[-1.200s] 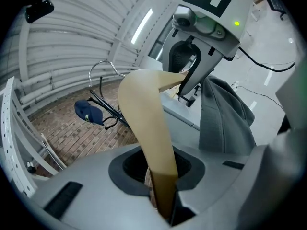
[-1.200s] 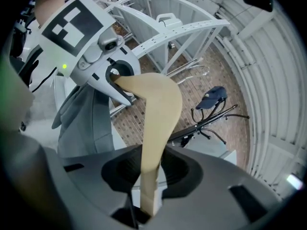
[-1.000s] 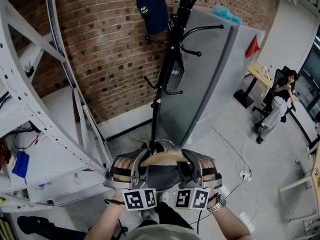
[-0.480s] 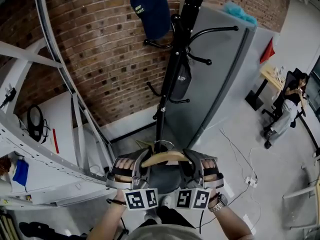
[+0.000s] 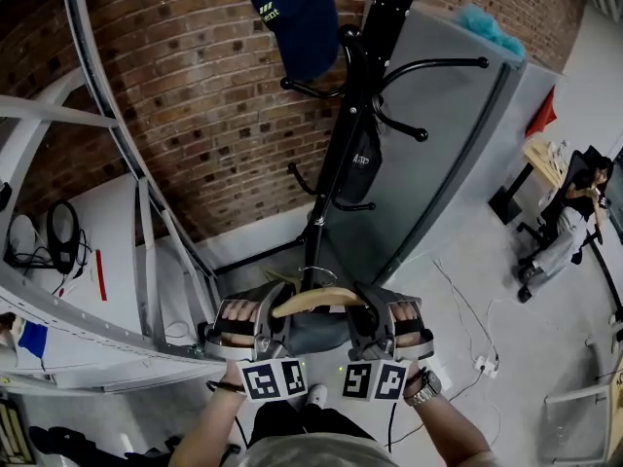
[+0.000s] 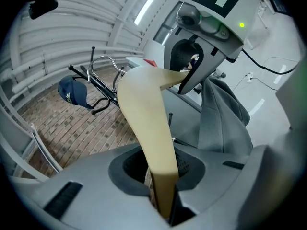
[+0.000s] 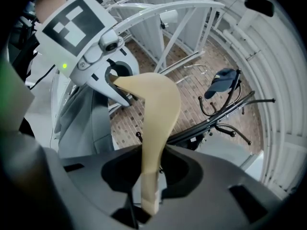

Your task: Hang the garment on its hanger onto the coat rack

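A pale wooden hanger [image 5: 316, 300] carries a grey garment [image 5: 317, 333] that droops between my two grippers. My left gripper [image 5: 255, 321] is shut on the hanger's left arm [image 6: 148, 128], and my right gripper [image 5: 376, 321] is shut on its right arm [image 7: 156, 123]. The hanger's wire hook [image 5: 313, 272] points up toward the black coat rack [image 5: 341, 163], which stands just ahead against the brick wall. A blue cap [image 5: 292, 13] hangs on an upper rack hook and a small black bag [image 5: 362, 168] hangs lower down. The garment [image 6: 220, 119] hangs beside the jaws.
A white curved metal frame [image 5: 107, 115] rises at the left. A tall grey cabinet [image 5: 438, 154] stands right of the rack. Cables and a power strip [image 5: 479, 363] lie on the floor. A person [image 5: 574, 227] sits far right.
Both grippers with the hanger have risen a little and come nearer to the rack's pole. The rack now looms larger and more upright in the head view.
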A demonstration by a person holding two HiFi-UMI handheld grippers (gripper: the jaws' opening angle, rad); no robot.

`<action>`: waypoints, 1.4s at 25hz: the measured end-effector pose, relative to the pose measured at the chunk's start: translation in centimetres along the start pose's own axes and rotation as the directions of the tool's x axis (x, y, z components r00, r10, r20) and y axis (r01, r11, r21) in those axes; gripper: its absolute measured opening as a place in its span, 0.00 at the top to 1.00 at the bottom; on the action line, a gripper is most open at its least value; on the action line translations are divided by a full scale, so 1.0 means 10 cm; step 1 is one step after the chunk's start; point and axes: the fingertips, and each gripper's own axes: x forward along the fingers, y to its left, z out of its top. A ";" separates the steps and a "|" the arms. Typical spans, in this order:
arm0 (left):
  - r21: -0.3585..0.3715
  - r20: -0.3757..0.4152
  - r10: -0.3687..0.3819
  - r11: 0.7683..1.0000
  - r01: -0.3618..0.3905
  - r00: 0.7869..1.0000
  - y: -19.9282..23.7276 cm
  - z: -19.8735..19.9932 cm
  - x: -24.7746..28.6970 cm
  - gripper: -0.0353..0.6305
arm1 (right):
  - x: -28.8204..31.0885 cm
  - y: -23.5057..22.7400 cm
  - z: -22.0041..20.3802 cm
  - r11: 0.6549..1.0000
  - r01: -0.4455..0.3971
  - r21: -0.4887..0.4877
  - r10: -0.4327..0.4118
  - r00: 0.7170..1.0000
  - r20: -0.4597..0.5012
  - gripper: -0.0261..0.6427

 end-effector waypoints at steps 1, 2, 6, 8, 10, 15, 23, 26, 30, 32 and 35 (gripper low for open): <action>0.003 -0.002 -0.002 1.000 0.002 1.000 0.00 -0.02 0.05 0.85 | 0.05 -0.01 -0.01 1.000 0.000 0.001 0.000 1.000 0.000 0.81; 0.007 -0.003 -0.005 1.000 0.005 1.000 0.01 -0.03 0.11 0.85 | 0.11 -0.01 -0.03 1.000 -0.002 0.000 0.002 1.000 -0.003 0.81; 0.001 -0.009 -0.030 1.000 0.030 0.999 -0.03 -0.15 0.35 0.85 | 0.36 0.03 -0.10 1.000 -0.027 -0.003 0.026 0.999 -0.026 0.81; 0.008 -0.005 -0.048 0.999 0.048 0.999 -0.08 -0.22 0.48 0.85 | 0.48 0.08 -0.16 0.999 -0.037 0.003 0.037 0.998 -0.041 0.81; 0.019 0.011 -0.054 0.998 0.053 0.998 -0.14 -0.29 0.63 0.85 | 0.63 0.15 -0.23 0.999 -0.040 0.009 0.040 0.998 -0.043 0.81; 0.056 0.022 -0.071 0.996 0.069 0.997 -0.40 -0.53 1.03 0.85 | 1.03 0.39 -0.47 0.999 -0.042 0.017 0.043 0.997 -0.065 0.81; 0.083 -0.007 -0.120 0.989 0.120 0.993 -0.82 -0.88 1.58 0.85 | 1.53 0.77 -0.82 0.997 -0.068 0.036 0.073 0.988 -0.136 0.81; 0.122 0.001 -0.146 0.982 0.145 0.989 -1.00 -1.00 1.75 0.85 | 1.69 0.93 -0.95 0.997 -0.074 0.030 0.078 0.985 -0.152 0.81; 0.145 0.003 -0.165 0.976 0.163 0.986 -1.18 -1.10 1.93 0.85 | 1.85 1.09 -1.10 0.995 -0.093 0.031 0.097 0.981 -0.166 0.80; 0.137 -0.003 -0.180 0.974 0.179 0.984 -1.27 -1.16 2.01 0.85 | 1.91 1.16 -1.16 0.995 -0.095 0.036 0.100 0.980 -0.175 0.81; 0.133 -0.012 -0.192 0.972 0.192 0.981 -1.35 -1.25 2.13 0.85 | 2.01 1.24 -1.21 0.995 -0.098 0.031 0.102 0.977 -0.186 0.80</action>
